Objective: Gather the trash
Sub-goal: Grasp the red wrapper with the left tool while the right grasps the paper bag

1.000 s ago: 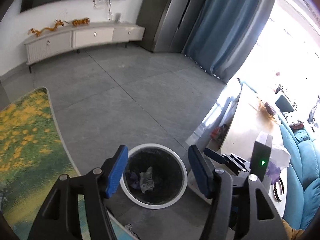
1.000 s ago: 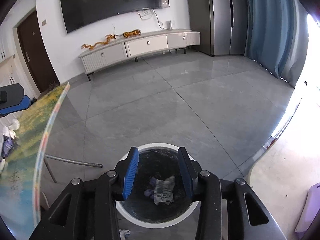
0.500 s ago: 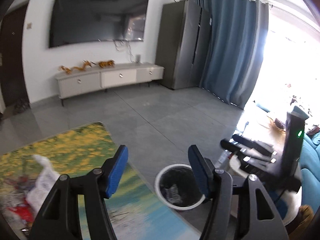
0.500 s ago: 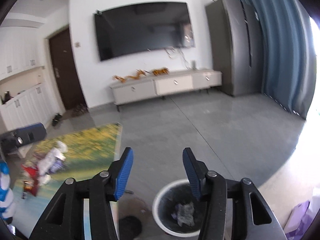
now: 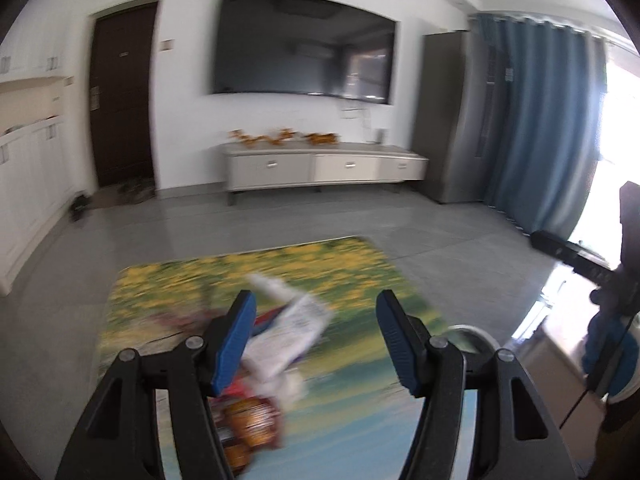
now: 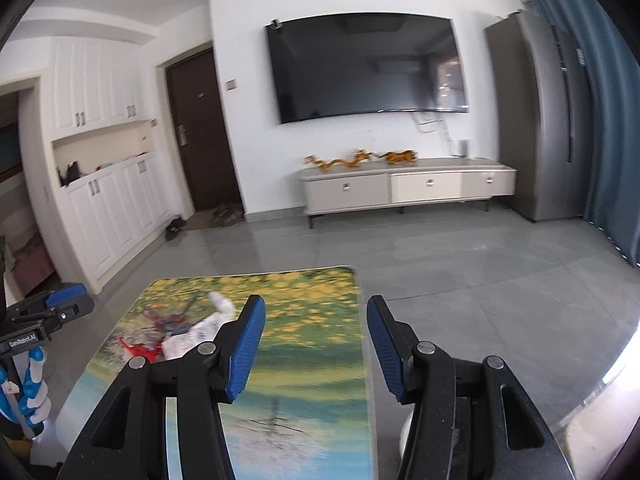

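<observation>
A pile of trash lies on the table with the yellow-flower print (image 5: 344, 268): a crumpled white paper (image 5: 288, 332), a red wrapper (image 6: 138, 350) and an orange snack packet (image 5: 252, 424). My left gripper (image 5: 316, 340) hangs open above the pile, the white paper showing between its blue pads without touching them. My right gripper (image 6: 316, 344) is open over the table's right half with nothing in it; the white paper (image 6: 192, 332) lies to its left. The white rim of the trash bin (image 5: 468, 330) peeks out on the floor by the table's right edge.
Grey tiled floor (image 6: 460, 264) stretches to a low TV cabinet (image 6: 408, 190) under a wall TV. White cupboards (image 6: 108, 204) and a dark door stand at the left, a blue curtain (image 5: 540, 128) at the right. A hand in a blue-white glove (image 6: 32, 392) shows at the left edge.
Both views have swung up and away from the bin on the floor to the table with the trash pile. The right gripper's jaws stand wider than a second ago; the left gripper's gap is unchanged.
</observation>
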`<state>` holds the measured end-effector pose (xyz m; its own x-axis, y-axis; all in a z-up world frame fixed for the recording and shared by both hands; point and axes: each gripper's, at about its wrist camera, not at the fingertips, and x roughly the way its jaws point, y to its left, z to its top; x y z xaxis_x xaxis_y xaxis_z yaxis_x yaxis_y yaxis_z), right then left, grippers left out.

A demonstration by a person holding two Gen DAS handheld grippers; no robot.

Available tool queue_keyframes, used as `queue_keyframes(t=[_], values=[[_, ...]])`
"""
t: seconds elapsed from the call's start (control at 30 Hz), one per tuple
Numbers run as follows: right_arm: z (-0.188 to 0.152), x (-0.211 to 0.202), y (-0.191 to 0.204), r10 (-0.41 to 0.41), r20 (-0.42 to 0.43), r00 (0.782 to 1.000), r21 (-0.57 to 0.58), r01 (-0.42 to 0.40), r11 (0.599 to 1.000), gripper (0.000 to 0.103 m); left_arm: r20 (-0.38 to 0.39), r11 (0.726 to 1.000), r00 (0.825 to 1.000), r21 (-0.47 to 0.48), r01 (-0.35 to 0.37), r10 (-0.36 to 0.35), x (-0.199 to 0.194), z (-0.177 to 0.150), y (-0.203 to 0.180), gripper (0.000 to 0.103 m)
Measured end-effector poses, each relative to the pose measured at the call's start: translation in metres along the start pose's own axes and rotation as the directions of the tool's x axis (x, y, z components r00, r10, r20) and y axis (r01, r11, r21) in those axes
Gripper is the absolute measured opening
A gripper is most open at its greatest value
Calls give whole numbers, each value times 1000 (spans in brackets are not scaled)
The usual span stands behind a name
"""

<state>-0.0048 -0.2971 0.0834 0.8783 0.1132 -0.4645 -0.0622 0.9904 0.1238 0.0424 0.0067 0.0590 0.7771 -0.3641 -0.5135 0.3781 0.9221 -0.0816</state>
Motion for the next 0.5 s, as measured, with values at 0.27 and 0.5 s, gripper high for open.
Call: queue_keyframes(t=[0.27,0.5], values=[[-7,61,64,150,-102,983,-51,-156,986,50,-102,982,991,-158,-99,84,9,-42,80,61],[-29,119,88,267,-239,934,-9,-277,961,50,-224,952,974,-286,-108,43,48,-64,102,61]])
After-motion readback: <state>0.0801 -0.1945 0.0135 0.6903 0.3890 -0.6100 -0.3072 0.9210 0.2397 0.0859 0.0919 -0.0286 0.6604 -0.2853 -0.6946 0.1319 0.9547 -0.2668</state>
